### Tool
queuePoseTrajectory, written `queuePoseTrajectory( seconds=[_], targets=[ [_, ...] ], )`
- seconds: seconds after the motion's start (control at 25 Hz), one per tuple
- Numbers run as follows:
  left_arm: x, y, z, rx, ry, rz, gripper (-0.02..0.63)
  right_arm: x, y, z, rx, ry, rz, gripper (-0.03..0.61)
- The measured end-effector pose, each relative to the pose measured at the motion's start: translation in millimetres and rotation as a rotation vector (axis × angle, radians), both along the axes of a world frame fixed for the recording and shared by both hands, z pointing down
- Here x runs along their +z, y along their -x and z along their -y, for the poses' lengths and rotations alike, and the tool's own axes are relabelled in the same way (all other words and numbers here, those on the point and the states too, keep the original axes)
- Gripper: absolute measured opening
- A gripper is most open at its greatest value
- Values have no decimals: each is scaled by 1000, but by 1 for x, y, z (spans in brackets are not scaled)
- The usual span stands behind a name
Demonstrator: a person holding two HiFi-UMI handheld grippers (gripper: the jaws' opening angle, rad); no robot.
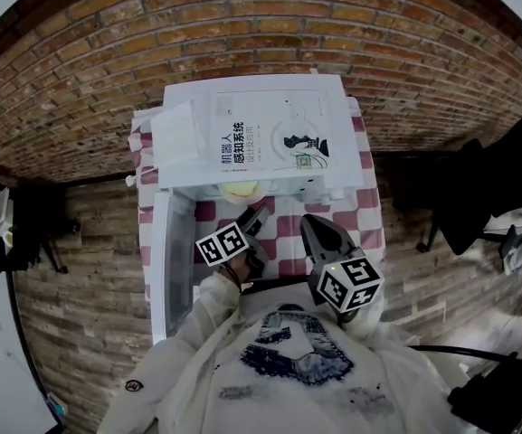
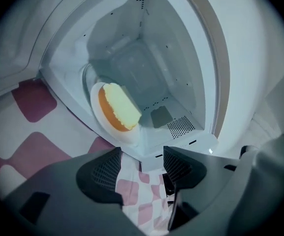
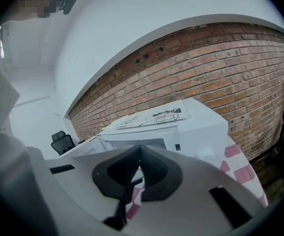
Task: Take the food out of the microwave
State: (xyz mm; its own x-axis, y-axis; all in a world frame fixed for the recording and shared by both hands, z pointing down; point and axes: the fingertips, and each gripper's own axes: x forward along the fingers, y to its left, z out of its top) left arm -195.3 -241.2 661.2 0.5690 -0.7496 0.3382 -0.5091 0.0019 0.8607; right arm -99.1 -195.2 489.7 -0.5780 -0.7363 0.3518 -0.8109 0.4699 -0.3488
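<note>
The white microwave (image 1: 175,143) stands on a red-and-white checked cloth (image 1: 355,229), its door (image 1: 172,260) swung open to the left. In the left gripper view a white plate (image 2: 96,113) with yellow and orange food (image 2: 122,107) sits near the front of the microwave's cavity (image 2: 146,58). My left gripper (image 1: 255,215) (image 2: 142,163) is open just in front of the doorway, with only checked cloth showing between its pads. The food (image 1: 241,189) peeks out under the microwave's front edge. My right gripper (image 1: 313,226) (image 3: 141,154) hangs shut and empty to the right, short of the microwave (image 3: 181,134).
A white book (image 1: 270,138) (image 3: 151,117) lies on top of the microwave. A brick wall (image 1: 270,25) runs behind the table. A black chair (image 1: 487,188) stands at the right and black equipment (image 1: 34,220) at the left.
</note>
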Motion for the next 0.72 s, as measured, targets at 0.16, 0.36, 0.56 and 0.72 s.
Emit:
queuePoseTrajectory(
  seconds=[0.16,0.36,0.56,0.72],
  targets=[
    [8,2,7,-41,36,-102,281,0,-1,-3,4,2,-7,14],
    [16,6,16,-74,46,-182,279,0,-2,-7,10,3,-17,14],
    [23,7,24,-96,76,-253,276,1,-5,-9,18,10,-24,14],
    [28,7,29,-122,103,-311,272,1,-6,-10,24,14,-30,14]
  ],
)
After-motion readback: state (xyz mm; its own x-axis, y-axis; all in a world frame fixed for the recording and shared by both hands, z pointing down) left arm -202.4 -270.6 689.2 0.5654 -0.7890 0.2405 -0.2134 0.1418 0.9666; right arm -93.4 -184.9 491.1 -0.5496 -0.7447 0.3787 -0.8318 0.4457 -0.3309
